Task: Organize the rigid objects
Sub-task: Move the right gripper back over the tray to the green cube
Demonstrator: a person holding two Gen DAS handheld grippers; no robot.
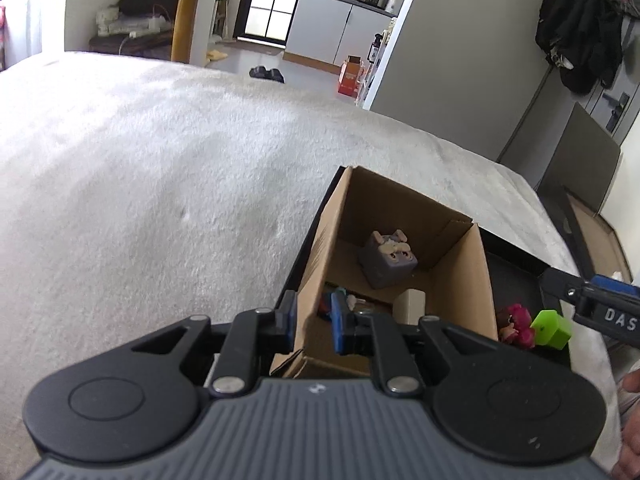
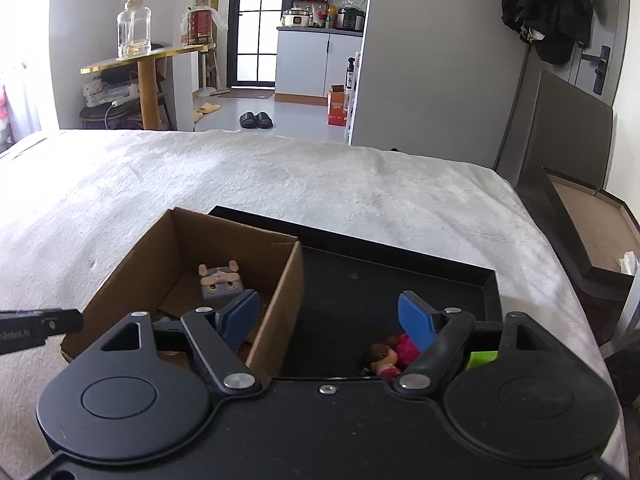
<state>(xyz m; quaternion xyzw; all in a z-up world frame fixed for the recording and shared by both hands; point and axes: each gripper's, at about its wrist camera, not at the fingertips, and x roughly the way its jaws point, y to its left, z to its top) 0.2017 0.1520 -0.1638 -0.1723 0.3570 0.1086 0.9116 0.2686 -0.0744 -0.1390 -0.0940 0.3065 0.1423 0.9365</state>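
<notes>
1. Nearest, the left gripper [image 1: 314, 322] has its jaws closed on the left wall of the cardboard box [image 1: 468, 276]; a purple block toy [image 1: 387, 258] lies inside.
2. Beside the box, the black tray [image 2: 400, 280] on the bed [image 2: 280, 176] holds a pink doll [image 2: 390, 354] and a green block [image 1: 554, 328].
3. Over the doll, the right gripper [image 2: 328, 318] has its jaws apart and holds nothing.

brown box [image 2: 276, 280], black tray [image 2: 400, 280], green block [image 1: 554, 326]

Bright daylight from left window, glare there, fisheye-bent edges, sharp focus
</notes>
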